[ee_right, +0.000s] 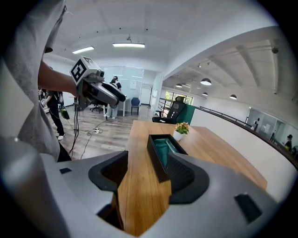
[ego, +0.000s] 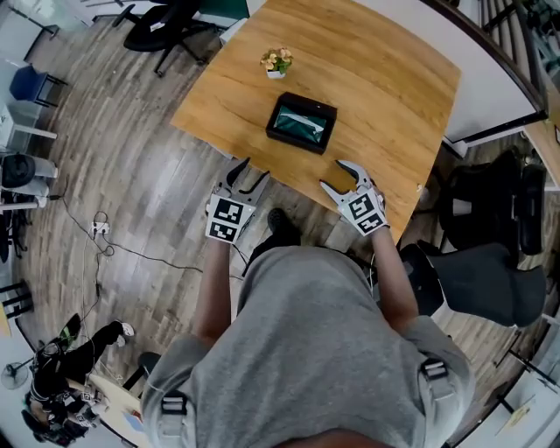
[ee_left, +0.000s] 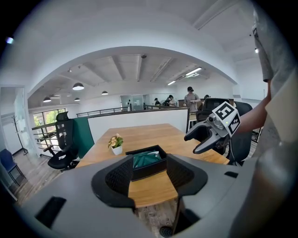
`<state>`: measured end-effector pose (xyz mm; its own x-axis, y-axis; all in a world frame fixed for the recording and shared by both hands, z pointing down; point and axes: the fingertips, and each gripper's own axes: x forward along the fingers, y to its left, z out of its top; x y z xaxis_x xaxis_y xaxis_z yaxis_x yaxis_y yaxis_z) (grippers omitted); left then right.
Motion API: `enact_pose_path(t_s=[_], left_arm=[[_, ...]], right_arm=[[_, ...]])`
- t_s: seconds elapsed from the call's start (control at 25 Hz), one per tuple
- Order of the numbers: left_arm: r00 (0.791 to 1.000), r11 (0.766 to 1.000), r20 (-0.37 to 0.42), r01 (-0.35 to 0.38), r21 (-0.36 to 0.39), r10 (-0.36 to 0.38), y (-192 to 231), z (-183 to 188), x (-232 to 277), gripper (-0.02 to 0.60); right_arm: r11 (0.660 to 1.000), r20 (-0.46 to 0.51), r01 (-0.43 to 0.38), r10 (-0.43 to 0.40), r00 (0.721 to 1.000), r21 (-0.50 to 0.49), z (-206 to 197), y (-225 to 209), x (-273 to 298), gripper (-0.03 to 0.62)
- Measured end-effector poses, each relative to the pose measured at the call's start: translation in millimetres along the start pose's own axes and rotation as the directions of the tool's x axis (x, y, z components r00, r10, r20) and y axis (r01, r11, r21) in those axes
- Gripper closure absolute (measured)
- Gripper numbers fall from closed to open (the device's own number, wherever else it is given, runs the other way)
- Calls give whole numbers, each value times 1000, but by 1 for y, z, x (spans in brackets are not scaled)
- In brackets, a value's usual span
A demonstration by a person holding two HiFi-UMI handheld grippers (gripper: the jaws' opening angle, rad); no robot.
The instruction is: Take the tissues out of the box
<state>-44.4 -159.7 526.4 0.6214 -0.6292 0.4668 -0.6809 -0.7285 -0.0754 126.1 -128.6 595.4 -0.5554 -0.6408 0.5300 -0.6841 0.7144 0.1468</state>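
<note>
The room was an open office with a pale wood-plank floor (ego: 131,166), white beams overhead and a black office chair (ego: 166,24) standing off beyond the far corner of the wooden bench (ego: 376,70). I stood at the bench's near edge, looking steeply down on it.

The black box (ego: 282,131) sat towards the middle of the bench, open at the top, with the green pack of tissues (ego: 300,125) lying inside it, below the rim. A small white pot of flowers (ego: 276,63) stood beyond the box, near it but not touching.

My left gripper (ego: 249,173) hung just off the near edge of the bench, over the floor, its jaws spread wide with nothing in them. In the left gripper view only bare wood and the box farther on showed through the gap. My right gripper (ego: 335,175) was over the near edge of the bench, to the right of the box and apart from it. Its jaws were likewise wide and empty, and in the right gripper view the box lay ahead of them, its long side running away from me, closer to the right jaw.

Neither gripper touched the box or the tissues. A second dark chair (ego: 490,262) stood to my right, beside the bench's corner.
</note>
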Motion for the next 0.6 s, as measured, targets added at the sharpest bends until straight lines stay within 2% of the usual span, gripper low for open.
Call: enact_pose_path(t_s=[0.6], left_arm=[[995, 995, 2, 97, 36, -97, 77, -9, 17, 342]], right_arm=[[994, -8, 95, -95, 995, 48, 40, -10, 71, 321]])
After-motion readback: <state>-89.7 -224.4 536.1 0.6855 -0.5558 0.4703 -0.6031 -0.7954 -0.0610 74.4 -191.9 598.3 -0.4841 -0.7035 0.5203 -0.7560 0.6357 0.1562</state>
